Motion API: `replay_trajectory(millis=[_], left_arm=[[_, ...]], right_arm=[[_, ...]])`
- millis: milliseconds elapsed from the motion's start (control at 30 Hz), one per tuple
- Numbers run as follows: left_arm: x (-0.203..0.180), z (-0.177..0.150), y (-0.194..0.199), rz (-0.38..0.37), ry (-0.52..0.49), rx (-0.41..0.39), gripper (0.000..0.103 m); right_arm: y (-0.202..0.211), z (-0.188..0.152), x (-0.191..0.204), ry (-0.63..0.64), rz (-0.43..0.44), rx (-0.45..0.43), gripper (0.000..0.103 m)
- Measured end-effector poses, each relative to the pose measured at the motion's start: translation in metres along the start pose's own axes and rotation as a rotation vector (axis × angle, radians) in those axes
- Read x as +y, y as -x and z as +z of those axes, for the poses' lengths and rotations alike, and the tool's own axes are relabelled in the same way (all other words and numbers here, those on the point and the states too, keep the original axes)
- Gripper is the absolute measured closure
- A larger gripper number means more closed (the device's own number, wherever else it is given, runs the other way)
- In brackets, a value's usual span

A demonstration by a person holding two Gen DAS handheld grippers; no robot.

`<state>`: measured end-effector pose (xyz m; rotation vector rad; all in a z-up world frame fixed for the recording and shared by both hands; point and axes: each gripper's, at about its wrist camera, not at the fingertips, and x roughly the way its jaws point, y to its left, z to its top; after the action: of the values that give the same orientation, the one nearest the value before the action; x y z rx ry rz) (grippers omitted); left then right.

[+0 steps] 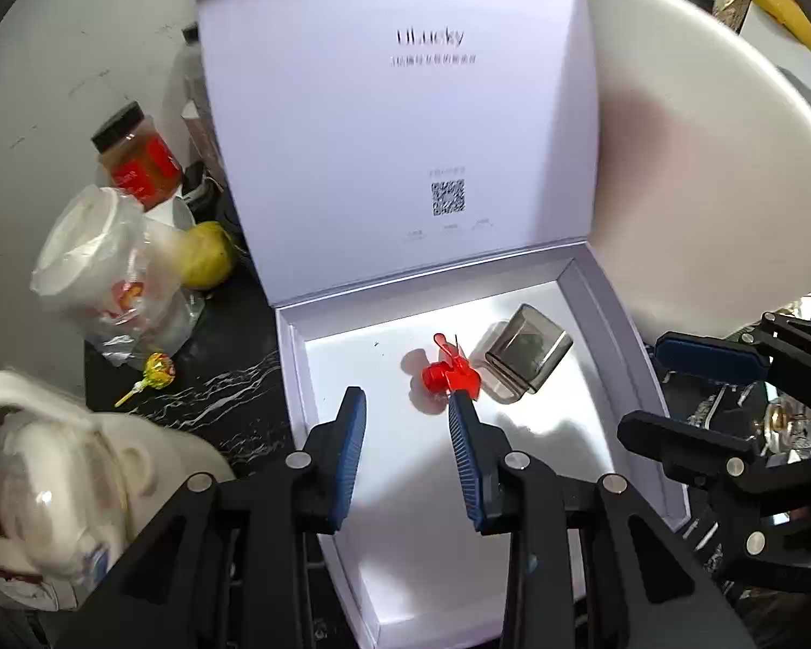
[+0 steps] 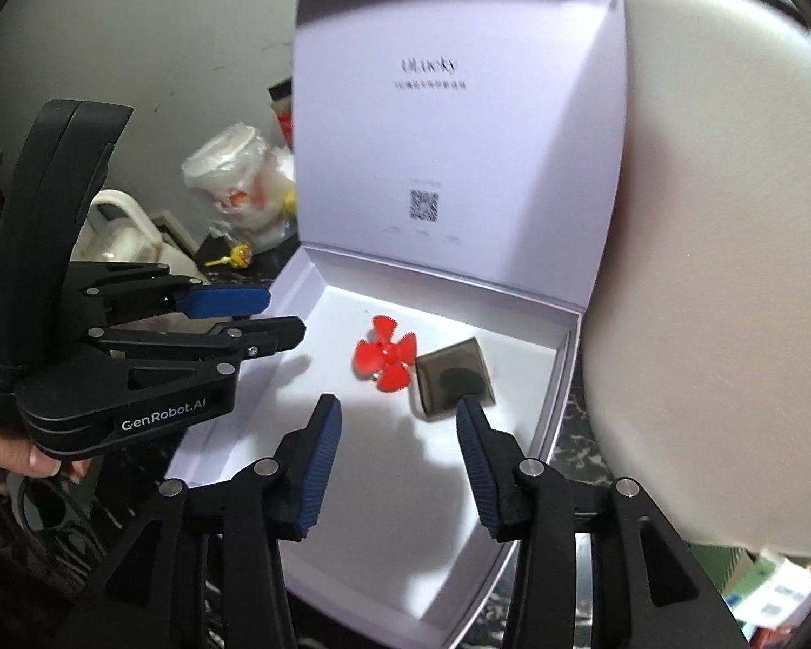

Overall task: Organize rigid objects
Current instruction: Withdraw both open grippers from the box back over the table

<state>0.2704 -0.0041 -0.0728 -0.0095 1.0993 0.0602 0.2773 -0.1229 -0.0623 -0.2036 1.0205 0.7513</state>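
A white gift box (image 1: pixel 293 378) stands with its lid (image 1: pixel 394 124) upright on a dark marble counter. On its floor lies a red toy propeller (image 1: pixel 449 373) (image 2: pixel 384 359), and right beside it a small smoky translucent case (image 1: pixel 524 359) (image 2: pixel 454 378). My left gripper (image 1: pixel 405 395) (image 2: pixel 284 313) hangs over the box's near left part, jaws narrowly apart and empty, its right fingertip in front of the propeller. My right gripper (image 2: pixel 397 401) (image 1: pixel 643 386) hovers above the box's near side, open and empty. The case lies just beyond its right fingertip.
Left of the box are a black-lidded jar (image 1: pixel 135 157), a bagged plastic cup (image 1: pixel 108 270), a yellow-green fruit (image 1: pixel 208 254), a lollipop (image 1: pixel 157 373) and a white teapot (image 1: pixel 54 459). A large white rounded panel (image 1: pixel 703 162) rises on the right. A hand (image 2: pixel 38 459) holds the left gripper.
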Motion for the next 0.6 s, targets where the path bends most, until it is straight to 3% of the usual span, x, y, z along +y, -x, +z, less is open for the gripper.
replay_trajectory(millis=[233, 600], left_arm=[[-0.003, -0.018, 0.039, -0.004, 0.020, -0.039, 0.072], [-0.013, -0.053, 0.100, 0.039, 0.036, -0.117, 0.072]], right_arm=[[0.034, -0.007, 0.021, 0.001, -0.011, -0.046, 0.048], [0.081, -0.036, 0.055, 0.013, -0.039, -0.092, 0.046]])
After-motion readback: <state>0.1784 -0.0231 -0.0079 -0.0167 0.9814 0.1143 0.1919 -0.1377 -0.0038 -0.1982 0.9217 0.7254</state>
